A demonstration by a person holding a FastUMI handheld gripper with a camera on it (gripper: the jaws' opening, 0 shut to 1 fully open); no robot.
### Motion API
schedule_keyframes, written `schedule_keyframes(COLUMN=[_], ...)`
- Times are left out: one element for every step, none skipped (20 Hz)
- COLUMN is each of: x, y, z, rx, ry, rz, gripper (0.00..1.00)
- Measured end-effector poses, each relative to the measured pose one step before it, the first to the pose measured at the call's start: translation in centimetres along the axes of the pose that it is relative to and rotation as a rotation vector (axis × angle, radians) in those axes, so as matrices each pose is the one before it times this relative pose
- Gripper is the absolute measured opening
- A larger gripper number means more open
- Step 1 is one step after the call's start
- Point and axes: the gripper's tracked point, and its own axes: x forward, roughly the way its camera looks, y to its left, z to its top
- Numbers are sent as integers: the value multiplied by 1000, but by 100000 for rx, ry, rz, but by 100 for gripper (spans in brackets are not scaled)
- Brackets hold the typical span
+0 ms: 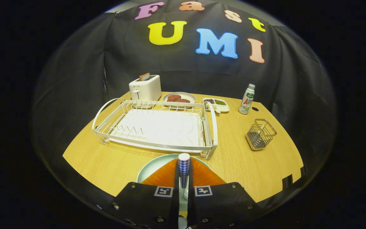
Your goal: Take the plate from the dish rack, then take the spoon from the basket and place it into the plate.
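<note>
Two orange fingers (202, 174) of the gripper (183, 178) are seen at the bottom centre of the frame, drawn close together and clamped on the blue-and-white checked handle of the spoon (184, 168), which is held upright between them with its rounded handle end on top. The spoon's bowl is hidden low between the fingers. Directly beneath and just beyond the fingers, the pale green plate (152, 168) is laid flat on the wooden table (106, 165); only its left rim and a sliver of its far edge are visible, the rest being covered by the fingers.

Just past the plate, the white dish rack (157, 127) is set across the middle of the frame, its wire slots empty and its drip tray exposed. To the right of the rack, well apart from it, the wire basket (260, 134) is stood on the table, tilted slightly in the fisheye view.

Farther back, a white toaster (145, 89) with a slice of bread in it is placed behind the rack's left end. Beside it, a plate of brown patties (179, 98) and a small divided dish (217, 104) are lined up, and a green-labelled bottle (247, 99) is stood toward the upper right.
</note>
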Motion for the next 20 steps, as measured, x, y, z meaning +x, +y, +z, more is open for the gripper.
schedule_keyframes(x=[-78, -33, -10, 35, 157, 109, 44, 68, 76, 75, 73, 117, 192, 109, 61, 77, 107, 120, 113, 73], y=[-182, -315, -208, -141, -75, -95, -219, -342, -344, -263, -184, 50, -264, -54, -63, -64, -8, 130, 55, -118], z=[137, -99, 161, 49, 91, -72, 145, -56, 143, -17, 235, -10, -73, 143, 203, 100, 165, 94, 208, 76], rx=[175, 226, 560, 507, 876, 916, 775, 554, 331, 58, -4, 44, -240, -112, 128, 95, 98, 128, -24, -162], ry=[88, 411, -147, -36, 161, 279, 126, 584, -160, -163, -271, -85, 204, 20, -234, -171, -91, -63, -67, -171], rz=[-611, -739, -1023, -442, 100, -256, -501, -1126, -920, -873, -208, 193, -357, 34, 98, 128, 146, 261, 142, 143], gripper=[10, 10, 11, 14, 14, 14, 14, 14, 14, 17, 29, 29, 30, 30, 30, 30, 30, 30, 30, 30])
